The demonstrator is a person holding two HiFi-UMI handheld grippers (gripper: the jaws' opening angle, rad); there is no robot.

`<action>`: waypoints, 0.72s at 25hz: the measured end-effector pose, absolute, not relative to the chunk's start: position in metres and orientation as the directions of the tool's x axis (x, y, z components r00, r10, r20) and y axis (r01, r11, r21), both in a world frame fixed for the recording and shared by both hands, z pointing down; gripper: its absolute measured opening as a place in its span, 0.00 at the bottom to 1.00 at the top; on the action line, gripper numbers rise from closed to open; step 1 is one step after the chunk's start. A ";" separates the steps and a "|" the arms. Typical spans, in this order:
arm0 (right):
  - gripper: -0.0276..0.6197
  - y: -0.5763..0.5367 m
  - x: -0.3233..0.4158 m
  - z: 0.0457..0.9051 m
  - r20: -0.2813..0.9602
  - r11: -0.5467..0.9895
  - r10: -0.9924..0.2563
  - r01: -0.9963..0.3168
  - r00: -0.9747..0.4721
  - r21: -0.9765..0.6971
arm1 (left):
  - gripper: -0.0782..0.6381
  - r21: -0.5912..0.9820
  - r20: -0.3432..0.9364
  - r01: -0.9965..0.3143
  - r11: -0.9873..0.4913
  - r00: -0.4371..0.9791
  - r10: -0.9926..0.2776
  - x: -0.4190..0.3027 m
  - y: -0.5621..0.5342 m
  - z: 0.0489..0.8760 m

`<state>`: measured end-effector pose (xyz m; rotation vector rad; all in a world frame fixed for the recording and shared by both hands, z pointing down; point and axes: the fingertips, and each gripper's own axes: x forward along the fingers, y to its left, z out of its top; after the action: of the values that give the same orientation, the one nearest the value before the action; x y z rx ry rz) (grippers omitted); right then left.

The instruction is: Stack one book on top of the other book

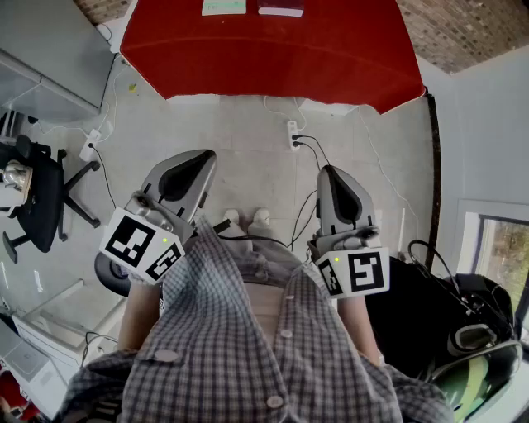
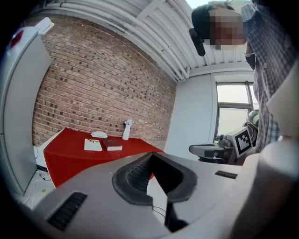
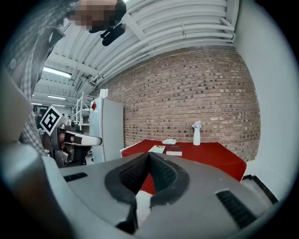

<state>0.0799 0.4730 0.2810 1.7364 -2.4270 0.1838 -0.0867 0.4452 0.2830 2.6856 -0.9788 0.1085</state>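
Observation:
Two books lie side by side on a red-clothed table (image 1: 273, 58) some way ahead: a pale green-and-white book (image 1: 224, 7) (image 2: 93, 145) (image 3: 157, 149) and a dark red book (image 1: 280, 9) (image 2: 112, 144) (image 3: 174, 150) to its right. My left gripper (image 1: 201, 159) (image 2: 150, 156) and right gripper (image 1: 329, 173) (image 3: 149, 156) are held close to the person's body, far short of the table. Both are shut with nothing between the pads.
A white spray bottle (image 2: 126, 129) (image 3: 196, 132) and a crumpled white cloth (image 2: 99, 135) (image 3: 169, 141) sit at the table's back by the brick wall. Cables and a power strip (image 1: 293, 135) lie on the floor. An office chair (image 1: 37, 198) stands left, a white cabinet (image 3: 108, 130) beside the table.

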 end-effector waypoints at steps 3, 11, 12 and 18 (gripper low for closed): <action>0.05 0.471 0.079 0.280 0.191 0.322 -0.929 -0.947 -0.318 -0.008 | 0.12 0.233 0.162 -0.642 -0.731 0.766 -0.621 -0.088 0.444 0.282; 0.05 0.466 0.071 0.280 0.193 0.319 -0.930 -0.948 -0.313 0.001 | 0.12 0.226 0.155 -0.640 -0.734 0.768 -0.622 -0.097 0.438 0.281; 0.05 0.466 0.070 0.280 0.191 0.316 -0.931 -0.949 -0.311 -0.004 | 0.12 0.226 0.155 -0.642 -0.732 0.766 -0.624 -0.099 0.438 0.282; 0.05 0.464 0.069 0.278 0.178 0.292 -0.939 -0.956 -0.293 -0.030 | 0.12 0.235 0.145 -0.644 -0.728 0.764 -0.629 -0.109 0.434 0.280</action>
<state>0.0689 0.4641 0.2781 1.7865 -2.4211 0.1967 -0.1092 0.4343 0.2804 2.6895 -0.9916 0.0807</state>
